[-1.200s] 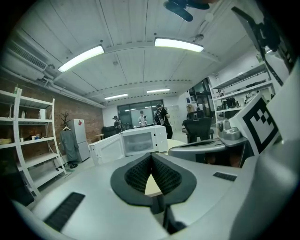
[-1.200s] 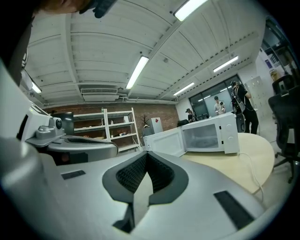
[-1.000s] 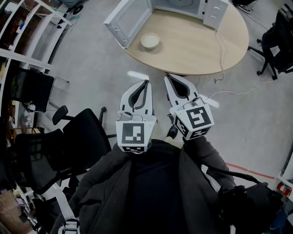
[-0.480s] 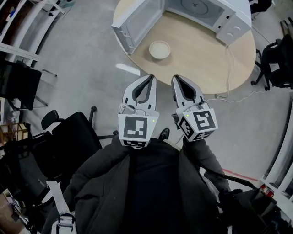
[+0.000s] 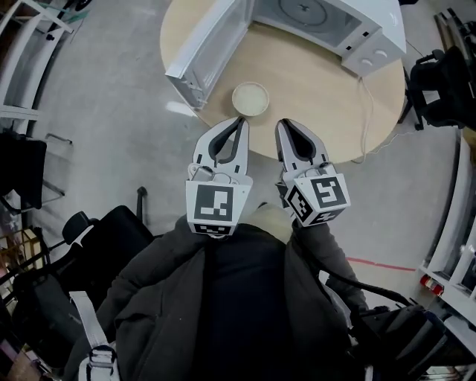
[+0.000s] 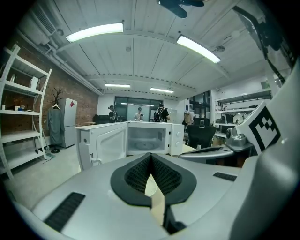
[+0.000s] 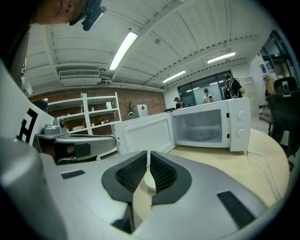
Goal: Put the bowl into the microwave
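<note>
A cream bowl [image 5: 251,98] sits empty near the front edge of the round wooden table [image 5: 320,97]. Behind it stands the white microwave [image 5: 327,18], with its door [image 5: 202,46] swung wide open to the left. Both grippers are held side by side just short of the table edge, pointing at the bowl. My left gripper [image 5: 239,122] is shut and holds nothing, and my right gripper [image 5: 282,123] is likewise shut and empty. From the left gripper [image 6: 151,155] the open microwave [image 6: 149,138] lies straight ahead. Past the right gripper [image 7: 148,153], a sliver of the bowl [image 7: 149,181] shows below its pads.
Black office chairs [image 5: 111,231] stand on the floor at my left, another chair [image 5: 439,82] at the table's right. The microwave's white cable [image 5: 364,111] trails over the table edge. White shelving [image 6: 18,126] lines the left wall. People stand far behind the microwave.
The table, bowl and microwave have come nearer to both grippers as the person walked forward. Both grippers stay shut and side by side.
</note>
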A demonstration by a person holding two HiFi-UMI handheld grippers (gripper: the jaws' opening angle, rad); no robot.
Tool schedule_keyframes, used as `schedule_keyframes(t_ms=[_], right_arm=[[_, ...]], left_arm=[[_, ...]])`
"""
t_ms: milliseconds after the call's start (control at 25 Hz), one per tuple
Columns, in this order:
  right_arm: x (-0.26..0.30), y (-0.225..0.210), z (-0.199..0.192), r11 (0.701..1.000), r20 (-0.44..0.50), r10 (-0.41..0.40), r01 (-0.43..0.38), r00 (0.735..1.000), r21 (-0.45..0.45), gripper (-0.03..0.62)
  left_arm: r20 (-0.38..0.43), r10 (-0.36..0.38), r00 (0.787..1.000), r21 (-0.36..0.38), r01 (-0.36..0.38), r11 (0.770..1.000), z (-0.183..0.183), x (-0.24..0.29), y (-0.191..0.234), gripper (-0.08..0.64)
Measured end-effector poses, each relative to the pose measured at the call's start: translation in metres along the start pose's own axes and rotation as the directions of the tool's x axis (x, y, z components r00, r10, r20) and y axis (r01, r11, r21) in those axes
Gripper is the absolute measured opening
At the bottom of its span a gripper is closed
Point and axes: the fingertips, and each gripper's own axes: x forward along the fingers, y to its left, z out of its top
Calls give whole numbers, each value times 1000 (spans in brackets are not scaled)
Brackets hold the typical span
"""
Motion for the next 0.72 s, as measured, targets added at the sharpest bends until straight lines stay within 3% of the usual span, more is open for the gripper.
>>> schedule_keyframes(t_ms=[360,720], right_arm=[[17,-19,6,1000,-18,9,-9,1000,12,41],[74,-68,-66,996,-145,87,-86,986,16,64]], left_arm=[[-13,34,999,-6,-34,999,3,12,9,9],[-51,150,987,-55,-153,987,-60,55,19,9]])
